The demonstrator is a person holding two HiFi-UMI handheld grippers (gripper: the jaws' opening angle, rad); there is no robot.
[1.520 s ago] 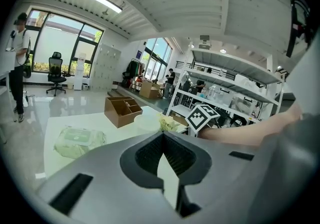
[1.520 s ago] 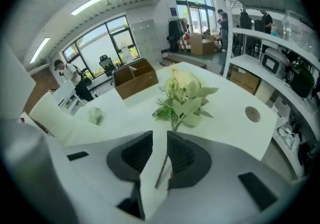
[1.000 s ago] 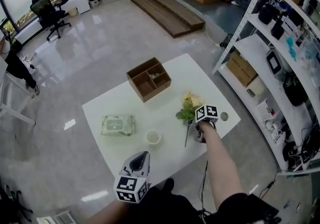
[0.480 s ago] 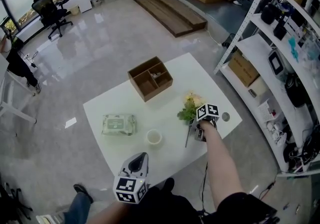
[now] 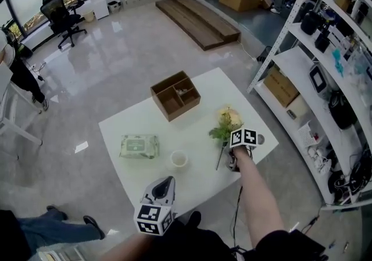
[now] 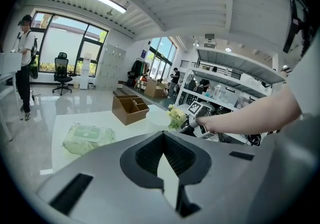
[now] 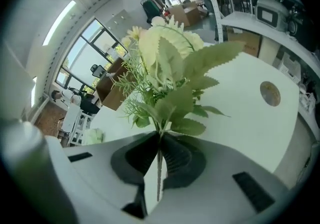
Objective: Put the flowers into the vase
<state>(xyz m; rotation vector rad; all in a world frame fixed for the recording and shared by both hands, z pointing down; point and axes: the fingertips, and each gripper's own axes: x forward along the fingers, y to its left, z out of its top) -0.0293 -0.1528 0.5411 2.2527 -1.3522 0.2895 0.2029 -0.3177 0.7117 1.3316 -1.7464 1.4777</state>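
Right tongs, just closed, pinch the thin green stem of the cream-and-green flower bunch at the white surface's right side — grasp looks made, so carrying it to the small white vase comes next — left tongs shut, empty.

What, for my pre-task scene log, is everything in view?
table: one, white, mid-floor
wooden box: one, brown, divided, table's far side
wipes pack: one, green, table's left
vase: one, white, cup-shaped, table's near middle
flowers: one bunch, cream with green leaves, table's right
disc: one, grey-brown, table's right edge
office chair: one, black, far left
shelving: one unit, white, right of table
left gripper: grey, near table edge, jaws together, empty
right gripper: grey, jaws have just been closing, now gripping the flowers' stem
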